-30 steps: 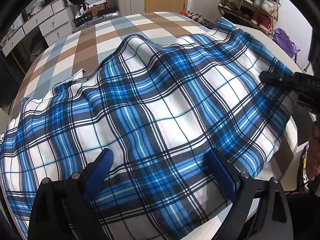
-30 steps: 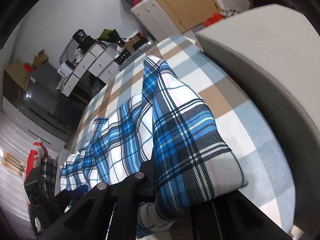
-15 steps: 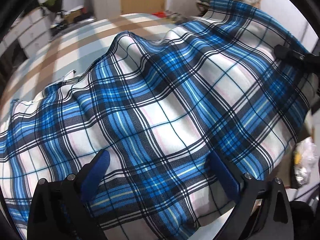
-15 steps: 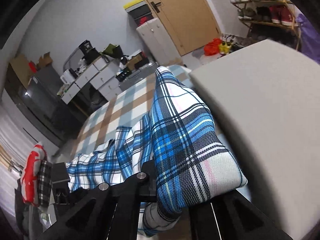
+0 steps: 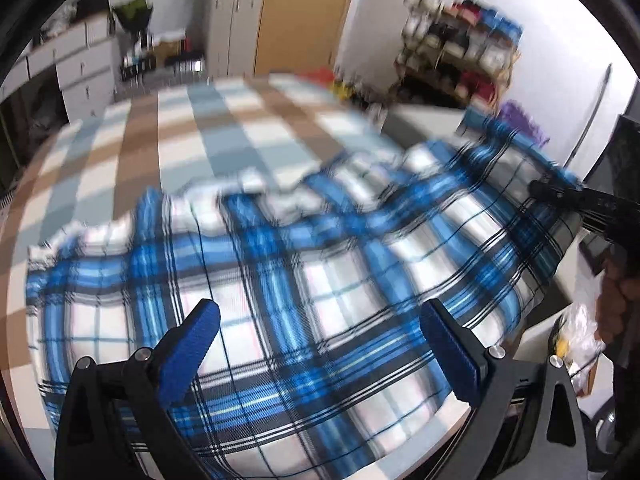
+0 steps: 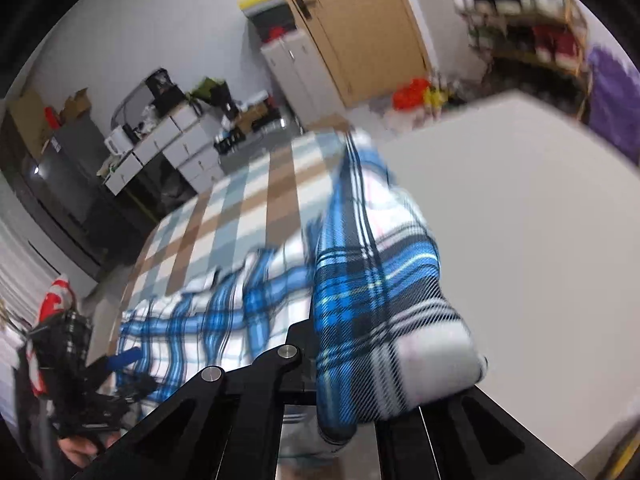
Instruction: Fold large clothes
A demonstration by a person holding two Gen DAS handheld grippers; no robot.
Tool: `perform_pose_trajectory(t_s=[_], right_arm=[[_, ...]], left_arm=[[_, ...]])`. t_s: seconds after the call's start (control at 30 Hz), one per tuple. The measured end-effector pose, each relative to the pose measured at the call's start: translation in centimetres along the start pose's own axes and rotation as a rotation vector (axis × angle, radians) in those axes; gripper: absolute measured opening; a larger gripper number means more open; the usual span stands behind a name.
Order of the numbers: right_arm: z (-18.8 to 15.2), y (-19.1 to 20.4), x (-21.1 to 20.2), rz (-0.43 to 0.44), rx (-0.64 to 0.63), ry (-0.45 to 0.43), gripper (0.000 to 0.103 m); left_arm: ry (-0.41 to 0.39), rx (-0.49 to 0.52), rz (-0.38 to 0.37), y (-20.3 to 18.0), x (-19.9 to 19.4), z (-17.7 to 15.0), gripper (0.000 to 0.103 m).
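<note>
A large blue, white and black plaid cloth [image 5: 328, 280] lies spread over the near end of the bed, blurred by motion. My left gripper [image 5: 320, 312] hovers just above its near part, blue pads [image 5: 196, 344] far apart and open, nothing pinched. At the right edge of the left wrist view, my right gripper [image 5: 556, 196] clamps the cloth's far right edge, with a hand below it. In the right wrist view the right gripper [image 6: 360, 380] is shut on a bunched fold of the plaid cloth [image 6: 380, 312], which hides the fingertips. The left gripper [image 6: 124, 356] shows small at the lower left.
The bed has a brown, grey and white checked sheet [image 5: 192, 132]. A pale grey block [image 6: 520, 240] fills the right. White drawers [image 5: 80, 68], a wooden door [image 5: 304, 12] and a shoe rack [image 5: 460, 60] stand behind. A plastic bag [image 5: 576, 332] lies at the lower right.
The left view has lifted and tipped up, so more bare sheet shows beyond the cloth, whose far edge has drawn nearer. The right gripper has risen and still clamps the fold.
</note>
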State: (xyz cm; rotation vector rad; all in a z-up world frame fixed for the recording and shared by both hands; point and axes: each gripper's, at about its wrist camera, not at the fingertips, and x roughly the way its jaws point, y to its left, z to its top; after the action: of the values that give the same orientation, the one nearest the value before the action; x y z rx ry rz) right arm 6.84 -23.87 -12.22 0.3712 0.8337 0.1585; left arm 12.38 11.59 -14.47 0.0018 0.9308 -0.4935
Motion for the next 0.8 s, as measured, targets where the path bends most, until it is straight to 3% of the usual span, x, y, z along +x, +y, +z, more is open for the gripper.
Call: perform_pose_trajectory(t_s=[0.13,0.23,0.33,0.4,0.43,0.47,0.57,0.8], right_arm=[[-1.1,-0.3,1.0,-0.052,0.028,0.023,0.006],[-0.6,-1.2,1.5,-0.076,0.099,0.027,0.011],[-0.1,-1.3,2.7,-0.138,0.09,0.053,0.022],[-0.1,-1.2,3.2,-0.148,0.071,0.048,0.019],[0.0,-1.1,3.1,-0.141,0.067,0.025,0.006],[0.1,-1.1,2.8,-0.125,0.067,-0.002,0.003],[0.5,-0.9,1.2,-0.088,0.045,-0.074,0.002],[2.0,0.9,-0.7,-0.127,-0.081,-0.146,0.002]], left_arm=[[0.118,-0.015,0.016,-0.5,3.1,-0.6,0.097],[0.129,0.041,0.074,-1.8,3.4,-0.9,0.097],[0.13,0.052,0.078,-2.1,3.3,-1.4,0.097],[0.141,0.052,0.086,-2.0,3.5,-1.6,0.097],[0.143,0.05,0.083,-1.8,3.6,-1.7,0.097],[0.143,0.049,0.081,-1.7,3.7,-1.7,0.097],[0.148,0.053,0.084,-1.6,4.3,-1.8,0.097],[0.144,0.056,0.045,-3.7,5.2,-1.3,0.097]])
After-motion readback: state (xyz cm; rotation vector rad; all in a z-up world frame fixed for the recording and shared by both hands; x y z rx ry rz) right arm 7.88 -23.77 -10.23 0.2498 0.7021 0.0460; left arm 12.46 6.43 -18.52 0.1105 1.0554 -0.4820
